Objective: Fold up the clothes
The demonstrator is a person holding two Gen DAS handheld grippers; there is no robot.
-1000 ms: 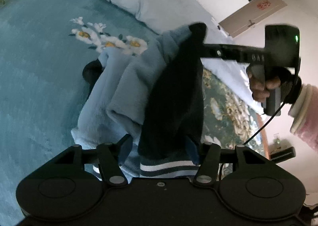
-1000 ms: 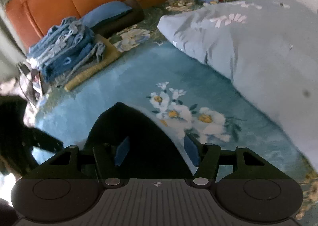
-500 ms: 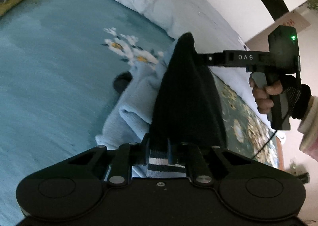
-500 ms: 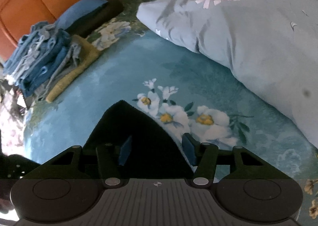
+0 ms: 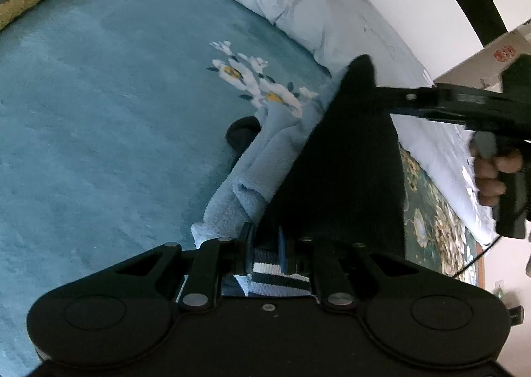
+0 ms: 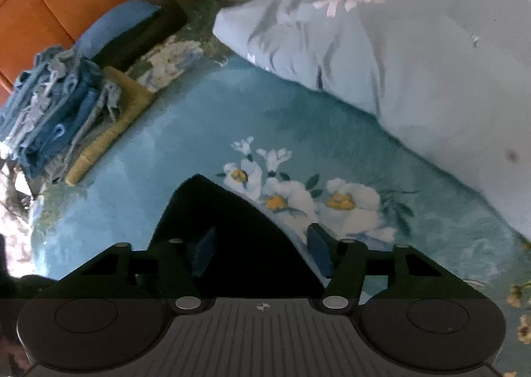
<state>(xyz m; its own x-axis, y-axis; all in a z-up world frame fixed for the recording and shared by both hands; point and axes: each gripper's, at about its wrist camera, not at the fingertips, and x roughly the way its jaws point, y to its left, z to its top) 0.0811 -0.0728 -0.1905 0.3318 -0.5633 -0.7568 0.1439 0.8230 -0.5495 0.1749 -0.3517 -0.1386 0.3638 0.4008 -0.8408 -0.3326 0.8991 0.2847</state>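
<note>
Left of the white flower print (image 5: 255,82) on the teal bed cover (image 5: 99,118), only bare plush shows in the left wrist view, with a yellow cloth edge (image 5: 30,2) cut off at the top corner. Just right of the flowers lies the garment (image 5: 341,171), a dark panel over a rumpled light blue layer (image 5: 262,158); how it is folded underneath is hidden. The left gripper (image 5: 264,247) has just been closing and its jaws are clamped on the garment's striped hem (image 5: 265,264). Farther right, the right gripper (image 5: 368,92) grips the garment's upper corner; its tips are buried in dark cloth and blurred. A hand (image 5: 494,174) holds its handle, partly cut off at the frame edge.

From the right wrist view, far left of the flowers (image 6: 298,194), sits a pile of blue clothes (image 6: 49,111) on a yellow cloth, blurred. The dark garment (image 6: 232,227) fills the space between the right gripper's (image 6: 262,251) jaws, which stand moderately apart around it. Right of the flowers lies a grey-blue quilt (image 6: 398,62).
</note>
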